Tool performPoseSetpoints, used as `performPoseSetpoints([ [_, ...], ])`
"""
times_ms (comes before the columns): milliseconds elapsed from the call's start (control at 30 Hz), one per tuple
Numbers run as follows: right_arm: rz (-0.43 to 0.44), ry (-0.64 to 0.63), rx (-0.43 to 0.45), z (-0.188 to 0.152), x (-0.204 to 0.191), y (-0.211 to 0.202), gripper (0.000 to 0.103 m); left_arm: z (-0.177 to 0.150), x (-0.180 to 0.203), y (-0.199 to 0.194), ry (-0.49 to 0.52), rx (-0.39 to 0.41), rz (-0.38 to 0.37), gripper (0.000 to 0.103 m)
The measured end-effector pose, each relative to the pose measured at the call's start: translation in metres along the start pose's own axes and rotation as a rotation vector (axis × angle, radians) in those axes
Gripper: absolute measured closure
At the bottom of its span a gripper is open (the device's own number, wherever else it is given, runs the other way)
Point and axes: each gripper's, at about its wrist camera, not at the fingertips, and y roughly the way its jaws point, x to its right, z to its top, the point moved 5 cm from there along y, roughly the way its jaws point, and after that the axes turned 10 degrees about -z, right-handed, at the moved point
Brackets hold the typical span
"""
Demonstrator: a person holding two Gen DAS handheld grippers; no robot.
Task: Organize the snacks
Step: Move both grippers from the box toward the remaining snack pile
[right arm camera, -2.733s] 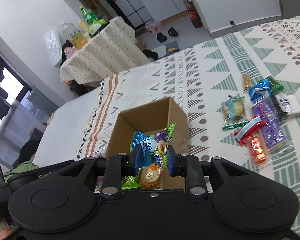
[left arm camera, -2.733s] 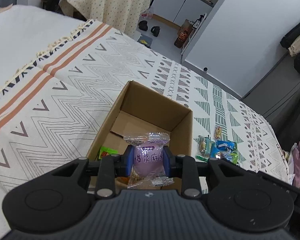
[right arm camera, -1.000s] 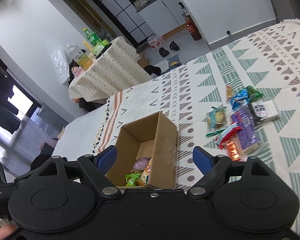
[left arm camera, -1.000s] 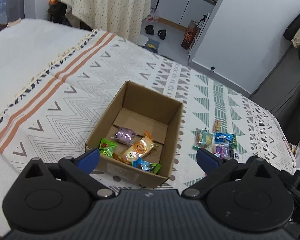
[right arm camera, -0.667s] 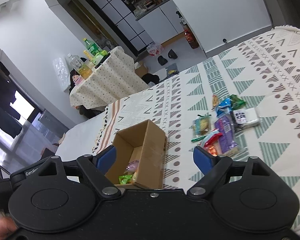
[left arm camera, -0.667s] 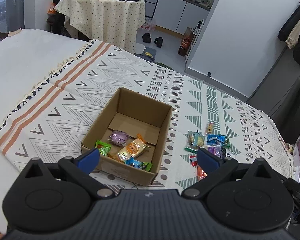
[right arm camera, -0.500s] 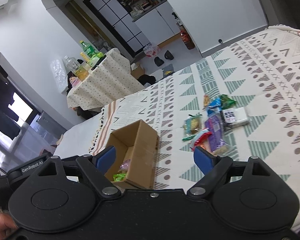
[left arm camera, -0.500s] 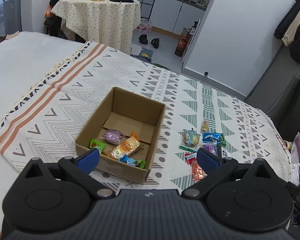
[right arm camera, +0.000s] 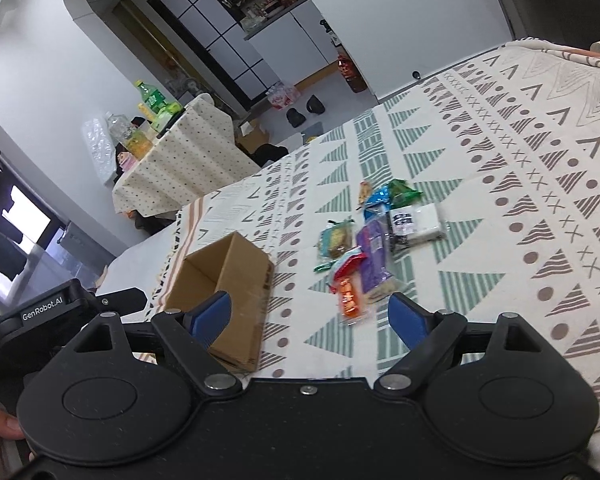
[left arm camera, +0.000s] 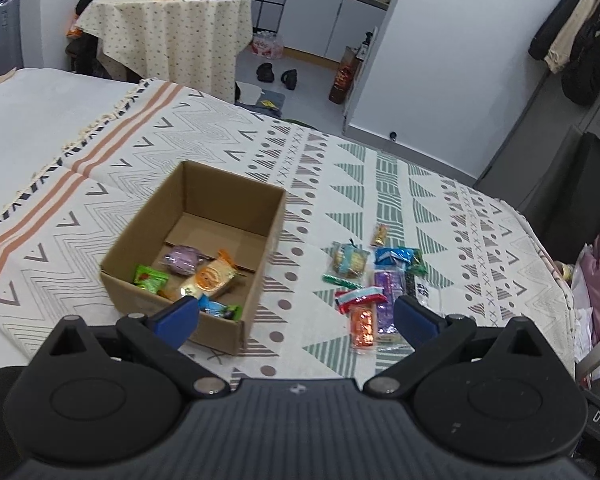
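Hovering over bed, both sets of fingers spread, nothing held: left gripper (left arm camera: 296,316), right gripper (right arm camera: 310,320); loose snacks (left arm camera: 374,280) beside cardboard box (left arm camera: 256,280); orange packet (right arm camera: 349,298) best pinched across short width, flat approach advised

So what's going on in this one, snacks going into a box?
Yes. A person holds two grippers above a patterned blanket, sorting snacks. The cardboard box holds several packets, including a purple one and an orange one. A loose pile of snacks lies on the blanket beside the box. Left gripper and right gripper are both open and empty.
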Motion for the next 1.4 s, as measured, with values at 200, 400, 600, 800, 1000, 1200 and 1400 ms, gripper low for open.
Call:
performPoseSetpoints([
  [200,-0.015,0.016,-0.007,0.010,0.018,0.010,0.018,-0.005,0.014,0.018,0.009,-0.023,-0.018,0.000],
  [400,-0.024,0.011,-0.022,0.018,0.029,0.029,0.018,-0.005,0.029,0.038,0.043,-0.042,-0.024,0.000],
  [600,-0.025,0.026,-0.045,0.026,0.039,0.052,0.018,-0.005,0.037,0.063,0.055,-0.059,-0.027,0.000],
  [800,-0.039,0.021,-0.068,0.034,0.048,0.077,0.018,-0.005,0.042,0.091,0.071,-0.091,-0.025,0.001],
  [1000,-0.054,0.022,-0.102,0.038,0.057,0.101,0.018,-0.005,0.042,0.123,0.083,-0.118,-0.020,0.003],
  [1200,-0.069,0.025,-0.131,0.042,0.066,0.126,0.019,-0.008,0.042,0.159,0.099,-0.165,-0.024,0.011],
  [1400,-0.081,0.026,-0.151,0.050,0.074,0.151,0.019,-0.012,0.038,0.195,0.102,-0.215,-0.022,0.019],
])
